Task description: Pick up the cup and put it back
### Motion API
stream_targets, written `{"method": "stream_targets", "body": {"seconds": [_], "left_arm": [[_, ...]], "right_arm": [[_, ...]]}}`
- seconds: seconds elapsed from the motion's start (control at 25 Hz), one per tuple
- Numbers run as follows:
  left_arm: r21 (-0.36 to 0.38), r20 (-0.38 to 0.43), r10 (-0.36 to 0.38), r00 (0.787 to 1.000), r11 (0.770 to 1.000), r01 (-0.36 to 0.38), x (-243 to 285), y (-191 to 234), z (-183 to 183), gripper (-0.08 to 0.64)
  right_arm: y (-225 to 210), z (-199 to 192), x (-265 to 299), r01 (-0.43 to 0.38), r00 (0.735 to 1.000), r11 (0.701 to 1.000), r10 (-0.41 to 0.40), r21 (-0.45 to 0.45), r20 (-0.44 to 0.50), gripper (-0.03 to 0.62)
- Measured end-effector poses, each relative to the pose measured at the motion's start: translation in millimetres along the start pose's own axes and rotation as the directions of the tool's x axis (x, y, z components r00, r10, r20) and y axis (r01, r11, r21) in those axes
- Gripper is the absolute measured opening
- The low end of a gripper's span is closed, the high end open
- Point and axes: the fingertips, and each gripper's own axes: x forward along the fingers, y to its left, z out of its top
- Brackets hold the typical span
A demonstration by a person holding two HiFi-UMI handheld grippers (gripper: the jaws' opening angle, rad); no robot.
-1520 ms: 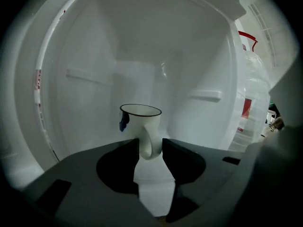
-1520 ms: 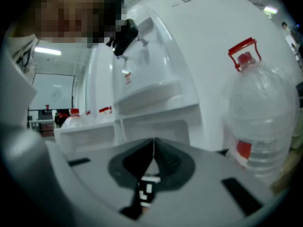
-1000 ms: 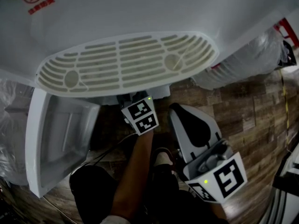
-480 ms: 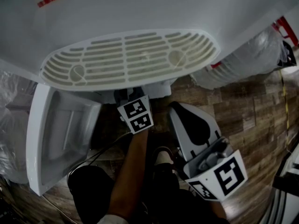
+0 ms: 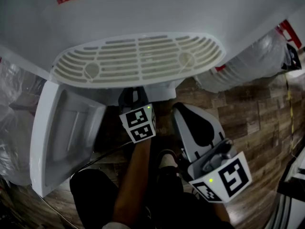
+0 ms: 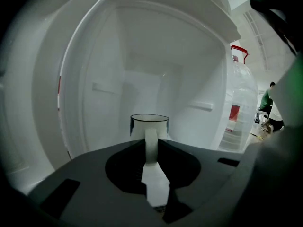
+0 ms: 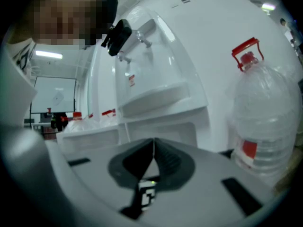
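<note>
A white cup (image 6: 149, 123) with a dark rim stands upright inside the dispenser's lower cabinet, seen only in the left gripper view. Its white handle (image 6: 150, 145) points toward me and lies between the jaws of my left gripper (image 6: 150, 150), which are closing around it; I see no firm pinch. In the head view the left gripper (image 5: 135, 99) reaches under the dispenser's front, and its jaws and the cup are hidden there. My right gripper (image 5: 180, 110) hangs lower right, away from the cabinet. Its jaws are shut with nothing between them (image 7: 153, 148).
The white water dispenser (image 5: 143, 18) has a slotted drip tray (image 5: 138, 58) overhanging the cabinet. The cabinet door (image 5: 62, 132) stands open at the left. Large water bottles (image 5: 252, 61) (image 7: 258, 112) stand to the right on the wood floor. The person's legs are below.
The head view has shifted a little, so the dispenser sits lower and further right. The left gripper stays reaching into the cabinet. The right gripper has hardly moved.
</note>
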Motion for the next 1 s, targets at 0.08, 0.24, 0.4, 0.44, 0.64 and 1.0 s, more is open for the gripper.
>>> {"method": "stream_targets", "body": {"seconds": [0.08,0.24,0.4,0.44,0.64,1.0], "left_arm": [[-0.001,-0.006,-0.009,1.000,1.000,0.009,-5,-2,-1,0.063],[0.001,-0.011,-0.023,1.000,1.000,0.023,-16,-4,-1,0.063],[0.005,-0.015,-0.043,0.999,0.999,0.043,-34,-9,4,0.063],[0.005,-0.016,-0.048,0.999,0.999,0.048,-41,-10,6,0.063],[-0.004,-0.008,-0.062,0.998,0.998,0.062,-87,-14,32,0.063],[0.084,0.051,-0.157,0.986,0.985,0.152,-163,-34,97,0.063]], "right_arm": [[1,2,-1,0.002,1.000,1.000,-0.002,-0.001,0.004,0.023],[4,5,-5,0.005,1.000,1.000,-0.005,-0.004,0.015,0.023],[3,8,-9,0.009,1.000,1.000,-0.009,-0.004,0.022,0.023],[3,9,-9,0.007,1.000,1.000,-0.007,-0.007,0.020,0.023],[13,16,-11,-0.020,1.000,0.998,0.019,-0.066,-0.006,0.023],[40,30,-15,-0.108,0.993,0.979,0.099,-0.171,-0.059,0.023]]}}
